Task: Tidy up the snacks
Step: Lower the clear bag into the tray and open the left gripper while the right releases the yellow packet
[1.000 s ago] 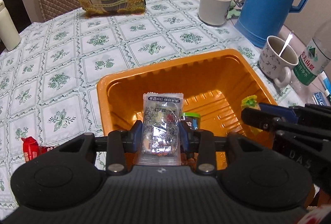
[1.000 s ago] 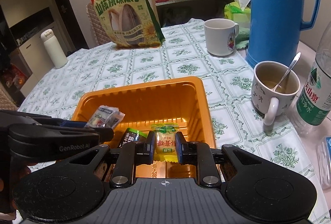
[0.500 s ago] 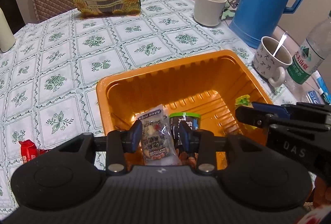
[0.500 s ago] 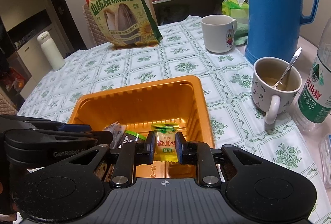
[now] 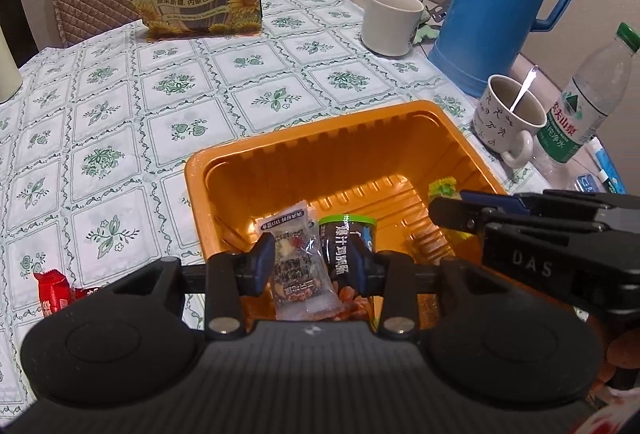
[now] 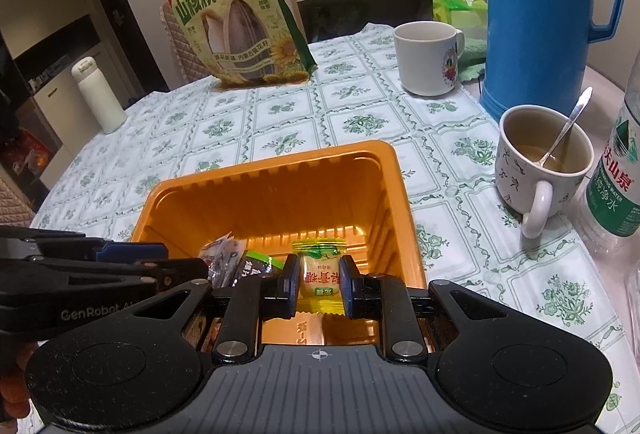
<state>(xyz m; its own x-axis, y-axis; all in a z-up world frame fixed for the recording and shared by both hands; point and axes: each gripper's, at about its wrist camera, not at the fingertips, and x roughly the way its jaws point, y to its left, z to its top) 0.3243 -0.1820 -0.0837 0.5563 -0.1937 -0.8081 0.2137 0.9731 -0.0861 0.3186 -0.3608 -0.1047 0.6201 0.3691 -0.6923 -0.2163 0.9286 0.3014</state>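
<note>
While both tools hang over the orange plastic tray (image 5: 200, 177), each has one snack packet between its fingers. The left tool (image 5: 310, 264) stands with its fingers spread; the clear nut-mix packet (image 5: 296, 262) lies between them, leaning against the left finger and clear of the right one, so it does not look clamped. Just beside it in the tray lies one dark packet with a green top (image 5: 344, 246). The right tool (image 6: 319, 284) is closed on one yellow candy packet (image 6: 320, 274), both pads pressed to its sides, above the tray's near right part. That makes three packets at the tray, counted across both views.

Outside the tray, on the tabletop (image 5: 100, 121) to the left, lies one red-wrapped snack (image 5: 52, 294) with a second red wrapper partly hidden beside it. At the far edge stands one large sunflower-seed bag (image 6: 236, 17), upright. There are two mugs: one plain white mug (image 6: 426, 57), and one patterned mug (image 6: 540, 161) holding a brown drink and one spoon (image 6: 568, 121). One blue jug (image 6: 540, 13) stands behind them, one water bottle (image 5: 588, 97) at the right edge, and one white flask (image 6: 98, 93) at the far left.
</note>
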